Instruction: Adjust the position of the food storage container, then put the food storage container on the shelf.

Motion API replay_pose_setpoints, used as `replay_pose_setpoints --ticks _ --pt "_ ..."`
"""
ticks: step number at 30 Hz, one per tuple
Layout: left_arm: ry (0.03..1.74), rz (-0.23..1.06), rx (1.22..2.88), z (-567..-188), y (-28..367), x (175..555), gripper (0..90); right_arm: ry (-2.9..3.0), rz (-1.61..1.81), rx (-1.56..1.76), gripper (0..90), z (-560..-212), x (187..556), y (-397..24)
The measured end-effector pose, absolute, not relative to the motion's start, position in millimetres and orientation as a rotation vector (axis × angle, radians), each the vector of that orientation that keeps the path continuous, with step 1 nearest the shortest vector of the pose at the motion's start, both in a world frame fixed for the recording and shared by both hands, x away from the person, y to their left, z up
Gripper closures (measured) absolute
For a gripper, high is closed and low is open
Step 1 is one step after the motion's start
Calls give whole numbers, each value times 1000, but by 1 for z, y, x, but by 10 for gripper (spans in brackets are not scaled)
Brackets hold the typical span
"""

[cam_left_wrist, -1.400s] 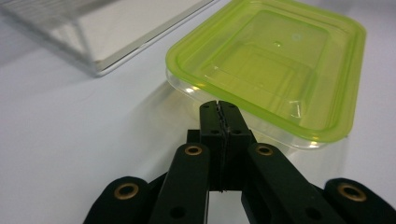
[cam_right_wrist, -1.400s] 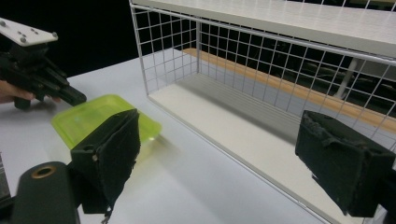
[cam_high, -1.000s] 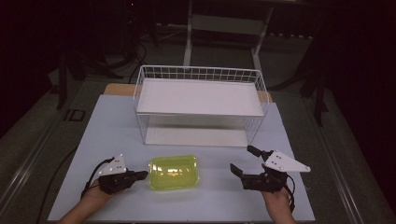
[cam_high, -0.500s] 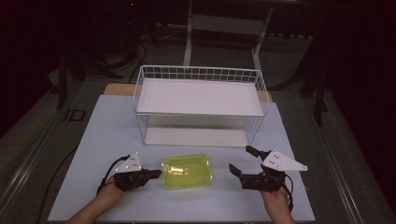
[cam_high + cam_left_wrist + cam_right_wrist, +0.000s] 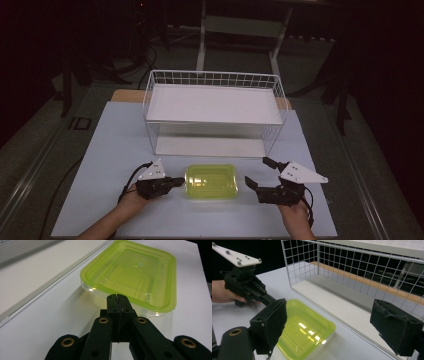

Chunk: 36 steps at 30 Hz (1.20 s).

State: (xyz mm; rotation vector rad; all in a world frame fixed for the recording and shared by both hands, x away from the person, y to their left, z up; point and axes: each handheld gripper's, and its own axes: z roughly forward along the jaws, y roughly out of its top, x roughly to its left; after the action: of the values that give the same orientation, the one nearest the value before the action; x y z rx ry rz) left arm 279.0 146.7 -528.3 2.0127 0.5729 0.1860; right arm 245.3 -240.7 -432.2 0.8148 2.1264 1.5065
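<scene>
Item in hand: a shallow rectangular container of clear plastic under a translucent lime-green lid [image 5: 211, 181], rounded at the corners, glossy, lying flat on the pale matte desk [image 5: 110, 150] just in front of the white wire-mesh basket rack [image 5: 212, 117]. My left tongs [image 5: 179, 181], black, pressed together with nothing between them, point at the container's left short edge; in the left gripper view their tip [image 5: 117, 298] sits at the lid's rim, touching or very nearly so. My right tongs [image 5: 257, 174] stand spread wide near the container's right end, apart from it, their black pads coarse and fibrous [image 5: 270, 323]. I judge the step a nudge, positioning the container for a pick. Next move calls for the right tongs closing on the thin lid rim; slick plastic, likely to slide.
</scene>
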Motion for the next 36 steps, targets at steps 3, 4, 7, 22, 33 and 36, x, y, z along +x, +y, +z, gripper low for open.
replay_pose_setpoints --ticks 3,4,7,22,33,36 --pt "583 186 2000 -529 144 282 899 2127 1503 815 140 -433 246 -241" --pt "584 193 1995 -529 143 283 899 2128 1502 815 140 -433 246 -241" --pt "580 205 1988 -527 144 285 898 2127 1499 817 140 -433 245 -241" --pt "649 131 1942 -492 147 275 19 2130 1492 808 120 -437 242 -241" --pt "672 226 1955 -473 138 264 20 2018 1414 865 148 -435 243 -243" --pt "704 207 1952 -473 133 268 20 2102 1428 862 176 -434 248 -241"
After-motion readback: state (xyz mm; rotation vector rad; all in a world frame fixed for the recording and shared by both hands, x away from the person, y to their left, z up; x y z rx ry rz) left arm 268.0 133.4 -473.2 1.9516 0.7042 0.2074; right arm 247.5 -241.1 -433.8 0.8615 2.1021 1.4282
